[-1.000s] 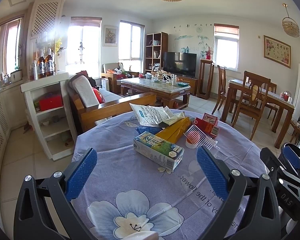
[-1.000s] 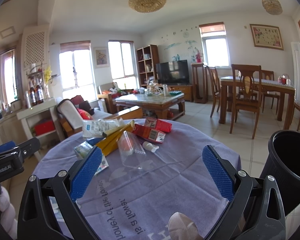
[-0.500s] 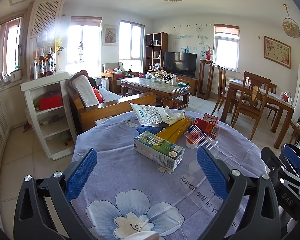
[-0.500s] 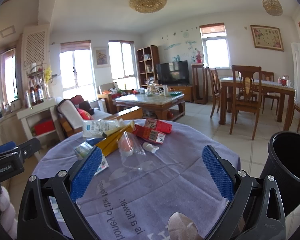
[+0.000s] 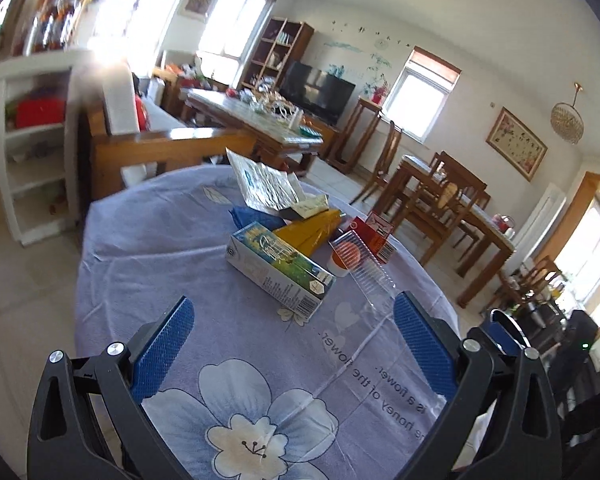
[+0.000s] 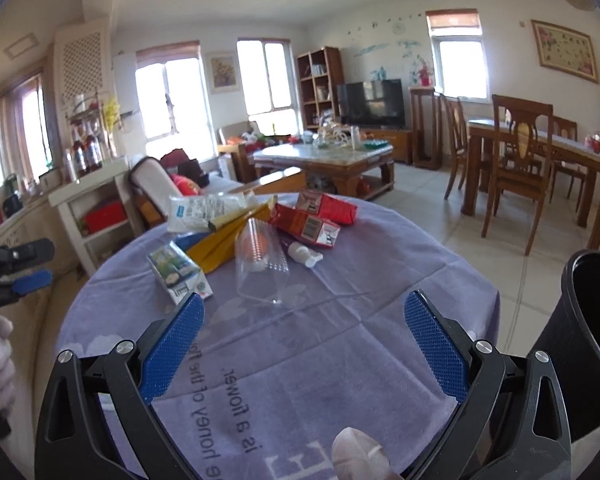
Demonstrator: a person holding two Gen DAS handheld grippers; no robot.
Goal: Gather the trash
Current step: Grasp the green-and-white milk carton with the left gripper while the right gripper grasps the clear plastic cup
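Trash lies in a pile on the round table's purple flowered cloth (image 5: 188, 264). A green-and-white carton (image 5: 278, 266) lies nearest my left gripper (image 5: 292, 336), which is open and empty, just short of it. Behind it lie a yellow wrapper (image 5: 312, 230), a clear plastic cup (image 5: 364, 268) on its side, red cartons (image 5: 378, 232) and a silver bag (image 5: 266, 180). My right gripper (image 6: 304, 332) is open and empty above the cloth (image 6: 340, 340), with the clear cup (image 6: 260, 264), the carton (image 6: 178, 270) and red cartons (image 6: 312, 220) ahead.
A black trash bin (image 6: 580, 344) stands on the floor at the table's right edge. A sofa (image 5: 140, 136) and white shelf (image 5: 28, 148) stand left of the table. A wooden dining table with chairs (image 6: 536, 160) stands to the right.
My left gripper has tilted and moved closer to the carton. My right gripper has dipped slightly toward the table. Both stay open.
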